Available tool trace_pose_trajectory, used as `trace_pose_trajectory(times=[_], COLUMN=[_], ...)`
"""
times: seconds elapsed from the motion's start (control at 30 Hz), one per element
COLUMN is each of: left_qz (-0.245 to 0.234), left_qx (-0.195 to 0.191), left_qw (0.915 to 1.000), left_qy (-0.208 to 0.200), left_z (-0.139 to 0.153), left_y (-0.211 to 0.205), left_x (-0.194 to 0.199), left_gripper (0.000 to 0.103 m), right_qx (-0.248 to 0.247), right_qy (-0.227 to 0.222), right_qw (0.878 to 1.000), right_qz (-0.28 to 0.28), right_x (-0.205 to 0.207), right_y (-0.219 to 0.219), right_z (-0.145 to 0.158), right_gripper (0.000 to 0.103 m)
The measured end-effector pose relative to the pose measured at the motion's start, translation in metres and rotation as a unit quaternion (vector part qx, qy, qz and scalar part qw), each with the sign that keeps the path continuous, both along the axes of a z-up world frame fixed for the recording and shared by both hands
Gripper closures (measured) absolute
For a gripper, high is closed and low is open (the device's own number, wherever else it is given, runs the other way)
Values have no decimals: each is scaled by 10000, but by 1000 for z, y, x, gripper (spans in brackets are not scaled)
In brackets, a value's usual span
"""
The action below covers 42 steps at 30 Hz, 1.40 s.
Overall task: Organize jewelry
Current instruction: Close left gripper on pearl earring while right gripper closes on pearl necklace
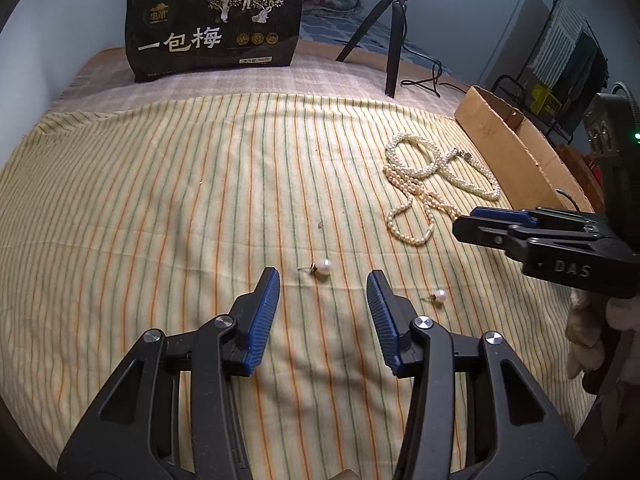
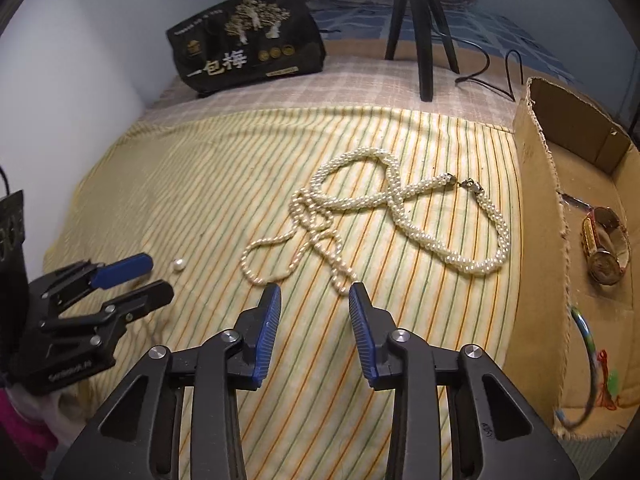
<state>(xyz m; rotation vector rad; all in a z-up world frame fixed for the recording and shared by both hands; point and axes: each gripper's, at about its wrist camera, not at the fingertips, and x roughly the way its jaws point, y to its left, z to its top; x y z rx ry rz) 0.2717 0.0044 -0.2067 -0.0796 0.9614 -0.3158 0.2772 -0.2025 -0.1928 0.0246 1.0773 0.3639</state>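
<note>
Blue-padded fingers of the left gripper (image 1: 323, 280) are seen closest in the left wrist view, spread wide apart above a yellow striped cloth (image 1: 160, 200), with nothing held between them. A pearl earring (image 1: 323, 269) is seen on the cloth just beyond the gap, slightly nearer the left-hand finger, and it is not touched by either pad. A second pearl earring (image 1: 439, 295) is seen just to the right of the right-hand finger, also lying free.

In the right wrist view, the right gripper (image 2: 315, 295) is likewise shown with its fingers parted and empty, though the gap is somewhat narrower. Its tips are placed near the lower end of a thin pearl strand (image 2: 296, 236), which is laid in loops on the cloth. A thicker, rope-like pearl necklace (image 2: 440, 216) is draped over the strand's upper part, and its clasp is seen lying open.

At the right edge of the cloth a shallow cardboard box (image 2: 536, 184) is set. Inside it a gold wristwatch (image 2: 604, 248) and a colourful bangle (image 2: 588, 344) are seen.

Farther back, a black snack bag (image 1: 216, 20) with gold tree artwork and a black tripod (image 1: 394, 32) are stood on the bed.
</note>
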Motion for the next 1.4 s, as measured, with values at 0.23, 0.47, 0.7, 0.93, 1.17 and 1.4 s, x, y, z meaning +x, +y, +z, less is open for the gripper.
trace_pose_trajectory(times=[0.23,0.47,0.7,0.93,1.17,1.4], left_qz=[-21,50,72,100,91,42], left_qx=[94,236,391,366,380,353], left_qw=[10000,9997,9992,9992,9990,9985], left_qy=[15,2,-62,-88,-227,-418], left_z=[-7,-10,-9,-3,12,34], left_y=[-7,-8,-12,-10,-10,-11], left_x=[7,11,9,3,-8,-23], left_gripper=[65,82,85,85,85,85], right_qx=[-138,-303,-333,-204,-102,-14], right_qy=[26,-29,-52,-174,-358,-625], right_qw=[9998,9995,9994,9996,9993,9980], right_qz=[-112,-49,-1,64,102,135], right_x=[12,15,14,4,-8,-22], right_y=[2,8,9,8,4,0], right_z=[-9,-11,-9,5,28,61], right_gripper=[79,89,97,101,101,101])
